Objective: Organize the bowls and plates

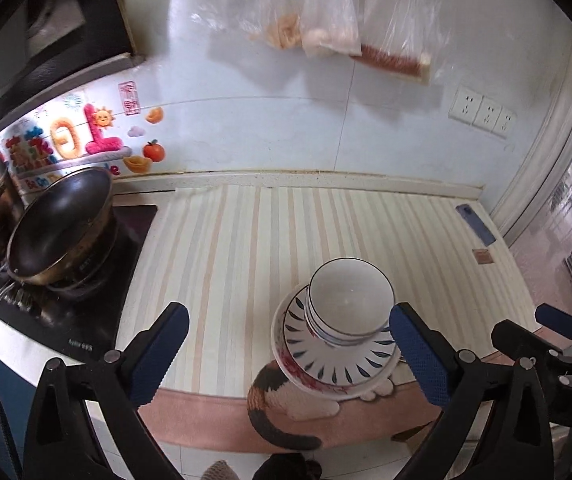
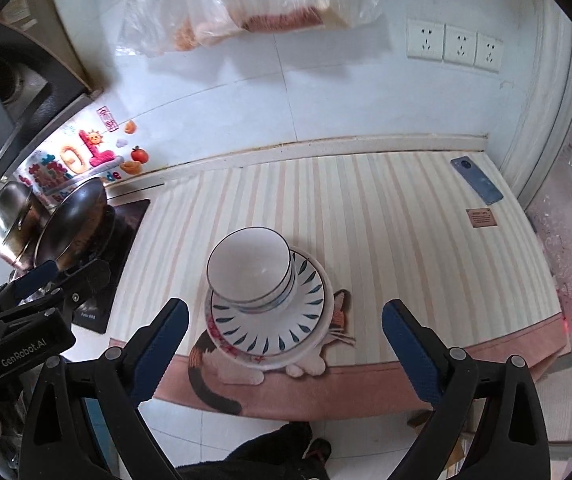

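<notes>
While both grippers hung open and empty, the stacked bowls (image 2: 249,270) sat ahead of the right gripper (image 2: 284,334). White, dark-rimmed, they rested on leaf-patterned plates (image 2: 270,330).

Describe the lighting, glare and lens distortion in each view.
Left wrist view: fisheye bends the counter edge, dark vignette in the corners, daylight glare on the plastic bags. Right wrist view: same bending, window side at right washed out, soft shadow beside the stacked bowls.
</notes>
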A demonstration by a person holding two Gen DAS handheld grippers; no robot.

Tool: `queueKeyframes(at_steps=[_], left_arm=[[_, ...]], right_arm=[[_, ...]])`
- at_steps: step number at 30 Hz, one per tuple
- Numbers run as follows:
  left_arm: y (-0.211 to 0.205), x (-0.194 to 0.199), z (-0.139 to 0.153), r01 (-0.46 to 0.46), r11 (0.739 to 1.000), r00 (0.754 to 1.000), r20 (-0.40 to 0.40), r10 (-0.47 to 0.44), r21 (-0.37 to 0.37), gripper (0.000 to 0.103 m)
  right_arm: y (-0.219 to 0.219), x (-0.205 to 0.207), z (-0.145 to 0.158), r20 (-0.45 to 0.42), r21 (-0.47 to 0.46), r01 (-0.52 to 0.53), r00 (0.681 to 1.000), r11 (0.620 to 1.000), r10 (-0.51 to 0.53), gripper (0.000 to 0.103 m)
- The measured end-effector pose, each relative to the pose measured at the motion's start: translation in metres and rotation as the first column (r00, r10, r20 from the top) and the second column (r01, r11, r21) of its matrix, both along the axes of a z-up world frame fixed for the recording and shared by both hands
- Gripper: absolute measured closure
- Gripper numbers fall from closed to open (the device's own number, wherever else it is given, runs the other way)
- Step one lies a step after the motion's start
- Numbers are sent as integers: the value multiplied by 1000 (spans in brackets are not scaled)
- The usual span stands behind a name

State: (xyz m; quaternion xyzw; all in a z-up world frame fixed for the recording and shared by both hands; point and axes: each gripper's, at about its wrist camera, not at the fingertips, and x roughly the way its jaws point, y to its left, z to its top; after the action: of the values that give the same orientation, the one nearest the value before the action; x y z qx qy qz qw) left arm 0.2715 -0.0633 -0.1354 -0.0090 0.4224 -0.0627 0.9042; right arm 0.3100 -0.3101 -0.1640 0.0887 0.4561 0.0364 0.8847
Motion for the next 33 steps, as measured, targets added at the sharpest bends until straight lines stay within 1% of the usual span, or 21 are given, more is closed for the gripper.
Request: queueKeyframes(at_steps=[8, 12, 17, 24, 33], left_arm=[[5, -65, 29, -31, 999, 998, 49, 31, -14, 0], [10, -101, 44, -45, 999, 996, 73, 45, 8, 0], [18, -138, 56, -60, 998, 993, 98, 59, 6, 0], [34, -179, 67, -61, 998, 989, 139, 59, 6, 0], [58, -216, 73, -63, 998, 985, 162, 59, 19, 0]], right_arm=[[2, -79, 36, 68, -19, -5, 998, 1000, 6, 3], [6, -117, 53, 99, -29, -8, 995, 1000, 10, 3], [13, -158, 72, 137, -45, -8, 990, 999, 14, 3], [27, -206, 89, 175, -51, 11, 985, 999, -2, 3], [46, -248, 103, 206, -57, 35, 978, 998, -22, 3]])
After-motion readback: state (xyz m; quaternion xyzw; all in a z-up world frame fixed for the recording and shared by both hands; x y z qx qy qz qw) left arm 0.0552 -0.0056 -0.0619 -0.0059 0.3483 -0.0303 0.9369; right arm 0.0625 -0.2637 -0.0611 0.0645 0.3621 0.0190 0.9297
